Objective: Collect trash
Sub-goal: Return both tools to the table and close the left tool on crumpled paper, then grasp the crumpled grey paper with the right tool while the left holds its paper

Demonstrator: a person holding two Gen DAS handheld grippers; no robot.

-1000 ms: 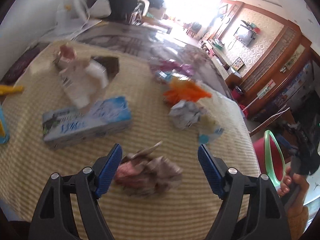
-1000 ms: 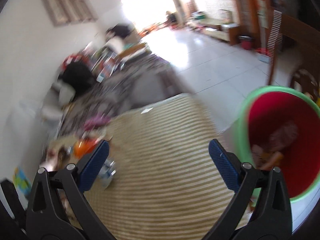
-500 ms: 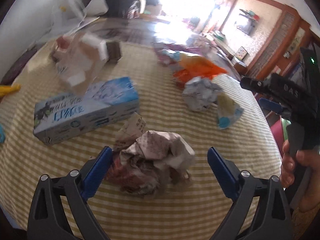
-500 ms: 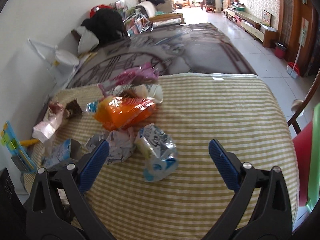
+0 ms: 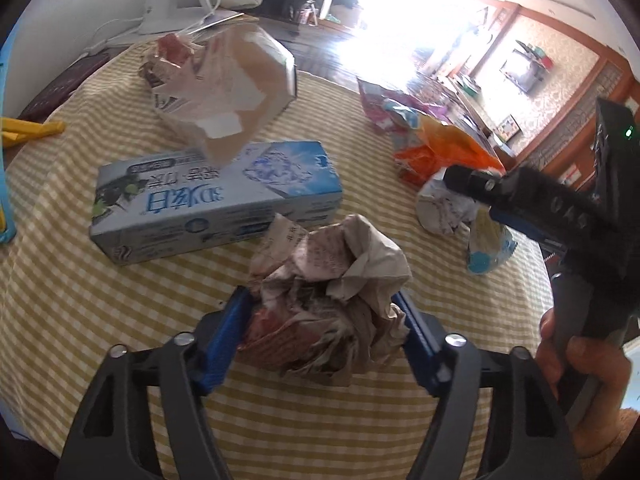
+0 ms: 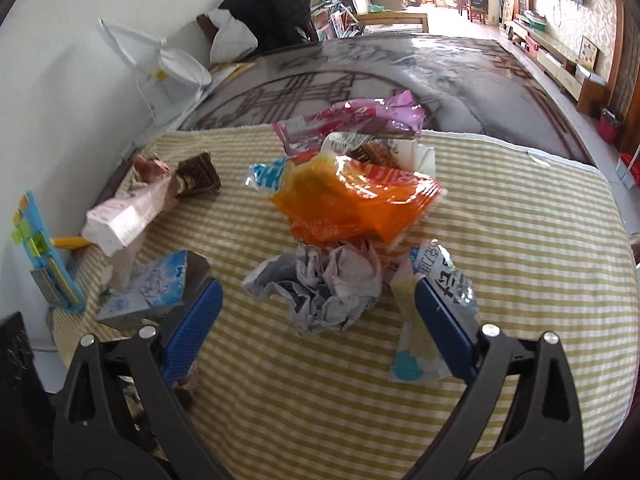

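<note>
The left hand-held gripper (image 5: 324, 320) is pointed steeply down at the crumpled paper wad (image 5: 332, 292), taken here as the landmark. Its blue pads (image 5: 230, 332) have just been closing and are pressed against the wad's two sides. The right hand-held gripper (image 6: 316, 312) is held to the right of the wad, angled down, its jaws spread wide after closing a little, with nothing gripped. The person's right hand (image 5: 580, 368) is wrapped round its handle.

Two crumpled paper wads (image 5: 328, 292) (image 6: 320, 284), one toothpaste box (image 5: 216, 200), one orange wrapper (image 6: 356, 200)
</note>
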